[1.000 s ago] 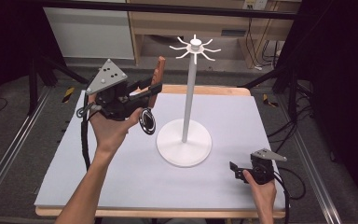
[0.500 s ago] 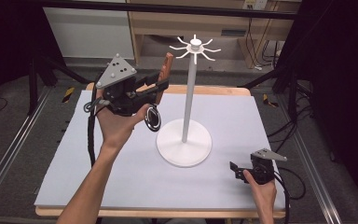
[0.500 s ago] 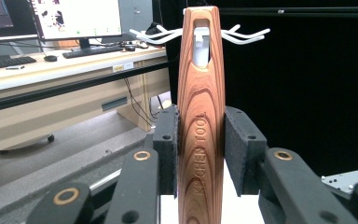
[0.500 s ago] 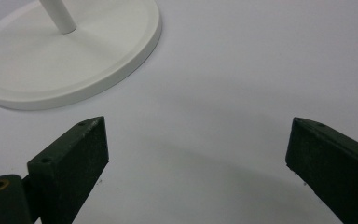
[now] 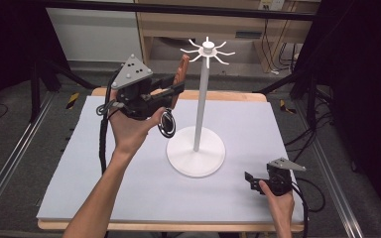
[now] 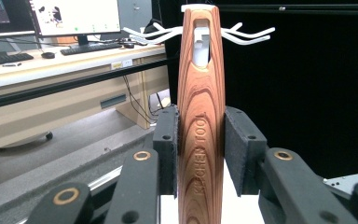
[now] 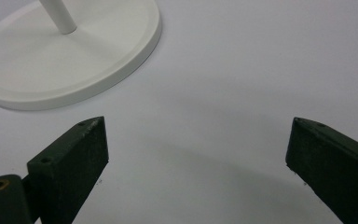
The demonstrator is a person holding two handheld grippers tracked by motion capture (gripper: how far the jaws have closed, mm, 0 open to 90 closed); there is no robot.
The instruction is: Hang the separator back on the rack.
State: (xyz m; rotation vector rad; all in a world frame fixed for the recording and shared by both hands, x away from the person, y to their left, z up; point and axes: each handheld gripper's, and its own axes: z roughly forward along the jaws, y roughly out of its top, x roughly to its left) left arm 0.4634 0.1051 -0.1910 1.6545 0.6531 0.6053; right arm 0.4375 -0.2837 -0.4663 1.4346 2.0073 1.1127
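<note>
Upright, the wooden-handled kitchen tool (image 6: 201, 121) sits clamped between the left gripper (image 6: 200, 149) pads.
It's raised beside the white hook stand (image 5: 202, 99) (handle slot near the hooks); right gripper (image 7: 196, 163) gapes, resting low on the table (image 5: 104, 188).

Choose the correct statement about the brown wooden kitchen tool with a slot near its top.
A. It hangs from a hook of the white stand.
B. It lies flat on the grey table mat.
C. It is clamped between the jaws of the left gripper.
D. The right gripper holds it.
C: the left gripper is shut on the brown wooden kitchen tool, raised near the hooks of the white stand.
</note>
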